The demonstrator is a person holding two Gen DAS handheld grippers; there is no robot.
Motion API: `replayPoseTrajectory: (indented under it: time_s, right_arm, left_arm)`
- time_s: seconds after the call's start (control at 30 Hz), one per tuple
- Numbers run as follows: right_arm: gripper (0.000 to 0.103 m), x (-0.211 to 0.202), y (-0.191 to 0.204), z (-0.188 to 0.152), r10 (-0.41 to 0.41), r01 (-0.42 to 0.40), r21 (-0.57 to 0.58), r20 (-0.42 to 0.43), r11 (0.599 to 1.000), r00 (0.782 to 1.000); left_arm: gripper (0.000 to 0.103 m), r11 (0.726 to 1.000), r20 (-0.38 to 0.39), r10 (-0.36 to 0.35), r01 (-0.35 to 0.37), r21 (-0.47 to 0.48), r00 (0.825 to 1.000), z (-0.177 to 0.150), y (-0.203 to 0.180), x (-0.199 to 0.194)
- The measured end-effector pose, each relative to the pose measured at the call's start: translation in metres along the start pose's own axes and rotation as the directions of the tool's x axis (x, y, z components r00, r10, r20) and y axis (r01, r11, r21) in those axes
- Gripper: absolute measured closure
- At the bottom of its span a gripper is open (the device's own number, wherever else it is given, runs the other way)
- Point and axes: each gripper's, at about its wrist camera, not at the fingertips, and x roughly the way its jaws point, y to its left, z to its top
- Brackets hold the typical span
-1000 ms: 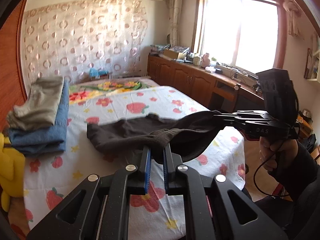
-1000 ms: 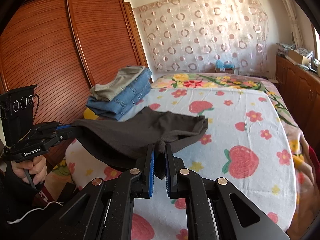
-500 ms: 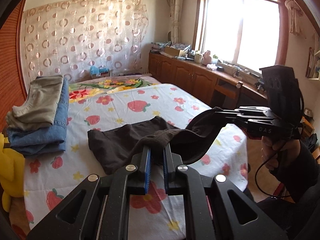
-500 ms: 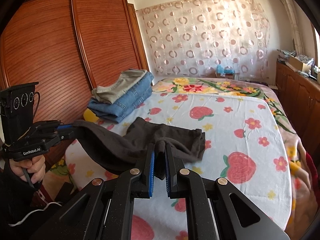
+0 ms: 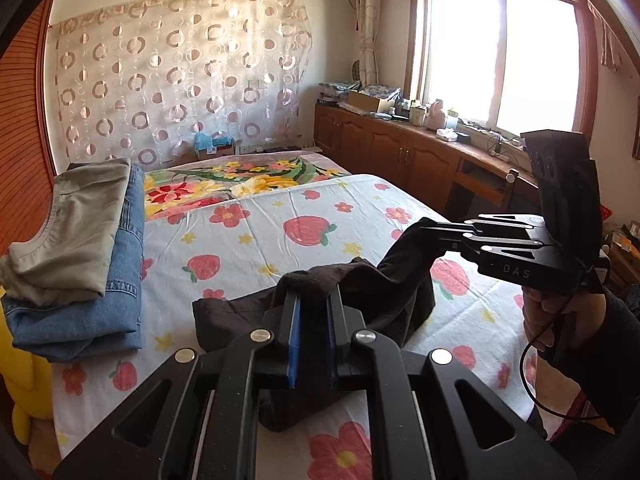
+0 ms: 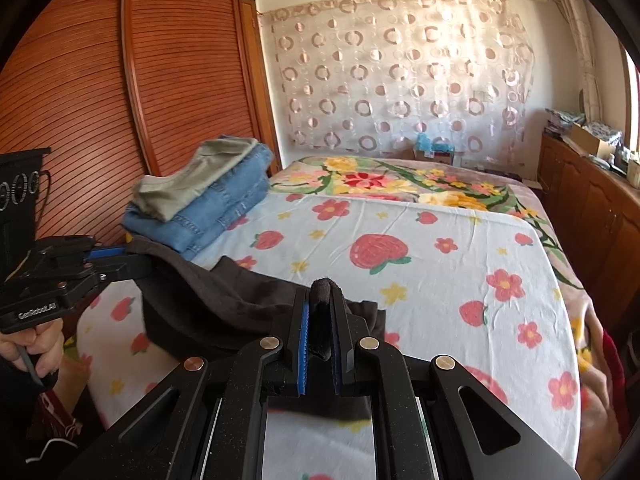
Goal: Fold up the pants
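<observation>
At the bottom centre of each wrist view, the left gripper (image 5: 311, 304) and right gripper (image 6: 322, 300) each clamped the dark pants (image 5: 236, 316), which sagged between them onto the strawberry-print bed (image 5: 256, 240); folded jeans (image 5: 100, 304) lay far left.

The yellow plush toy (image 5: 18, 360) is cut off by the left edge.

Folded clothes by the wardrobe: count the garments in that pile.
2 can be told: grey-green trousers on top, blue jeans beneath them, stacked at the bed's edge by the wardrobe. More may lie hidden underneath.
</observation>
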Motion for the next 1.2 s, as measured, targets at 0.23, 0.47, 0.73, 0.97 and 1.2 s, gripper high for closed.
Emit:
replayPoseTrajectory:
  time_s: [0.23, 0.47, 0.73, 0.97, 1.2]
  right_arm:
    - [0.094, 0.039, -0.006, 0.011, 0.005, -0.003, 0.036, -0.038, 0.999, 0.999]
    - [0.094, 0.061, 0.002, 0.014, -0.005, 0.006, 0.03, -0.055, 1.0, 0.998]
    - [0.094, 0.065, 0.002, 0.014, -0.022, 0.022, -0.003, -0.067, 1.0, 0.998]
    - [0.094, 0.079, 0.003, 0.014, -0.04, 0.037, -0.033, -0.084, 0.999, 0.996]
    - [0.094, 0.082, 0.001, 0.016, -0.048, 0.044, -0.04, -0.083, 0.998, 0.995]
  left_arm:
    - [0.092, 0.999, -0.01, 0.024, -0.024, -0.034, 1.0, -0.003, 0.013, 0.012]
    - [0.089, 0.997, -0.027, 0.051, -0.052, -0.056, 0.998, -0.008, 0.02, 0.018]
    - [0.068, 0.996, -0.014, 0.073, -0.074, -0.055, 0.997, -0.008, 0.02, 0.015]
    - [0.041, 0.996, -0.051, 0.063, -0.066, -0.054, 0.997, -0.018, 0.026, 0.024]
    - [0.021, 0.993, -0.092, 0.052, -0.061, -0.099, 0.994, -0.035, 0.033, 0.034]
